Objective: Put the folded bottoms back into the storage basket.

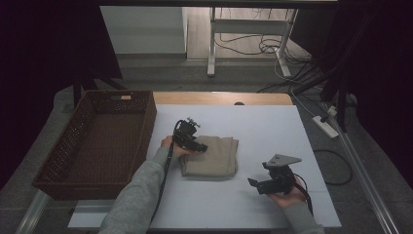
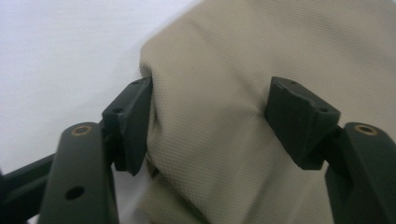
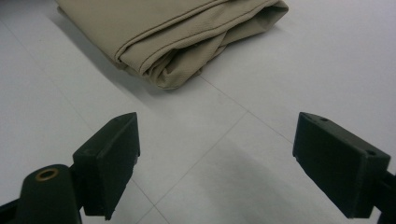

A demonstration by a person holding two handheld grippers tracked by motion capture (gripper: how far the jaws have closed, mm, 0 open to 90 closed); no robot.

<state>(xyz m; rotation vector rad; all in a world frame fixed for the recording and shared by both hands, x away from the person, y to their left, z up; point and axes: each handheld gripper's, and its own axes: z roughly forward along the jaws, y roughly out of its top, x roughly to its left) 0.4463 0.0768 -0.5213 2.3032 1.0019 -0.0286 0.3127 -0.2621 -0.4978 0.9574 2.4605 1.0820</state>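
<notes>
Folded beige cloth (image 1: 212, 156) lies at frame centre on the desk (image 1: 272, 131); soft, light, limp; left tongs (image 2: 210, 116) pinch its bunched edge; right tongs (image 3: 217, 163) gape, empty, lower right.

Brown wicker basket (image 1: 73, 146) on table's (image 1: 272, 126) left, cables (image 1: 253, 46) behind.

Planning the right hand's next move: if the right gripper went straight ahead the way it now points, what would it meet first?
Probably the folded beige cloth. The right gripper, jaws open and empty, points across bare white table towards the cloth's near corner; depth is hard to judge, so it might graze the tabletop first.
</notes>
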